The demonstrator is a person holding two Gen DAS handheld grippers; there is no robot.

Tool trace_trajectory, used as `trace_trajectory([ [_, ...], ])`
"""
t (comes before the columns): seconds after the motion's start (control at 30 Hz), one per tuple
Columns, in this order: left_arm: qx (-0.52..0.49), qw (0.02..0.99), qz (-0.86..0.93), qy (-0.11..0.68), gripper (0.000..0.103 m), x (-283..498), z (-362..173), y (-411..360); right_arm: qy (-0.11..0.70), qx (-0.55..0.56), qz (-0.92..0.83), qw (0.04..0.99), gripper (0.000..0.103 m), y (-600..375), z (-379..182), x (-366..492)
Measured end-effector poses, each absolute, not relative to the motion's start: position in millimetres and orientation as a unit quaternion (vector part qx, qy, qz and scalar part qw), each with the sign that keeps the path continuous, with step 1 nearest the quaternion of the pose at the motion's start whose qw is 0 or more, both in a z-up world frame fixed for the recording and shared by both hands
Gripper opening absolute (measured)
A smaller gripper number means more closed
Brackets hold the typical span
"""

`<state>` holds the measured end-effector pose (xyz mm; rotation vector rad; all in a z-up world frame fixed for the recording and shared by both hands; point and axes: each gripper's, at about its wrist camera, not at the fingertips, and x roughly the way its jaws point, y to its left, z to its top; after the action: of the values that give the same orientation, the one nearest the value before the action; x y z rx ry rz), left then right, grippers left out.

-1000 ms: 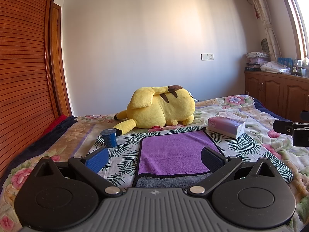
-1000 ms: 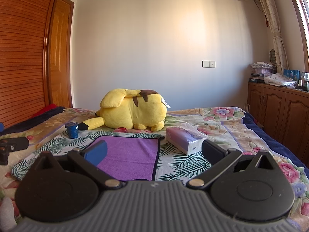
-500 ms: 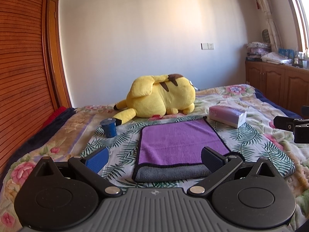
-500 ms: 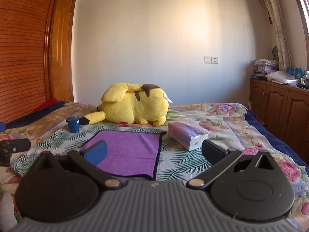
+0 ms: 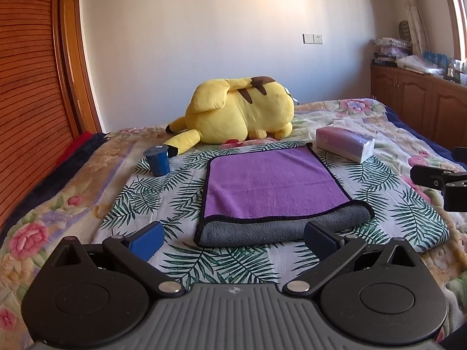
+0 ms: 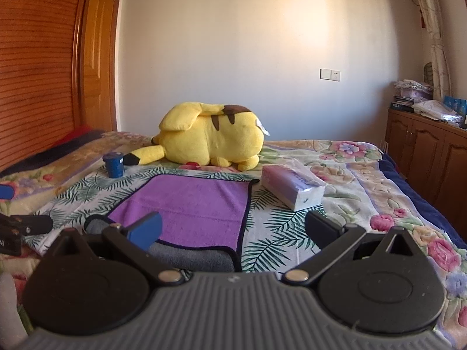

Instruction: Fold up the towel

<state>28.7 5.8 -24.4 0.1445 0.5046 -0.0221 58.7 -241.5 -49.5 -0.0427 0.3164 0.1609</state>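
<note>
Lying flat on the bed (image 5: pixel 379 134), the towel (image 5: pixel 268 183) shows its purple face up and a grey underside rolled out along its near edge, with a black trim round the border. It sits on the palm-leaf patch of the bedspread, just beyond my two grippers.

My left gripper (image 5: pixel 233 237) hovers at the towel's near edge, both fingers spread wide with nothing between them; the blue pad (image 5: pixel 147 240) is off the towel's near-left corner and the dark pad (image 5: pixel 321 240) sits in front of the grey roll near its right end. Whether either pad touches cloth I cannot tell.

My right gripper (image 6: pixel 233 229) is also wide open and holding nothing. In its view the towel (image 6: pixel 186 204) lies to the left of centre, and the blue pad (image 6: pixel 146 230) overlaps the towel's near part while the other finger is over bare bedspread to the right.

To the towel's far right a pack of tissues (image 5: pixel 344 144) lies just beside its corner. At the far left a small blue cup (image 5: pixel 157 160) stands upright, apart from the towel. Beyond the far edge a yellow plush (image 5: pixel 242 110) lies on its side, its tail reaching toward the cup. Wooden cabinets (image 5: pixel 420 99) line the right wall, a slatted wooden door (image 5: pixel 32 87) the left.
</note>
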Motion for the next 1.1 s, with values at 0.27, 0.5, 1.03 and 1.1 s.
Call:
trace_trajectory([
  [0.27,0.080,0.962,-0.012,0.262,0.103,48,-29,8,0.183,-0.025,0.085,0.979,0.103,-238,-58,73],
  [0.5,0.091,0.958,-0.019,0.270,0.103,66,-34,10,0.204,-0.030,0.089,0.974,0.103,-234,-67,90],
  [1.03,0.087,0.946,-0.034,0.309,0.103,108,-52,26,0.247,-0.044,0.114,0.961,0.103,-225,-83,122],
  [1.1,0.082,0.945,-0.036,0.314,0.103,113,-55,31,0.254,-0.043,0.118,0.959,0.103,-225,-85,126],
])
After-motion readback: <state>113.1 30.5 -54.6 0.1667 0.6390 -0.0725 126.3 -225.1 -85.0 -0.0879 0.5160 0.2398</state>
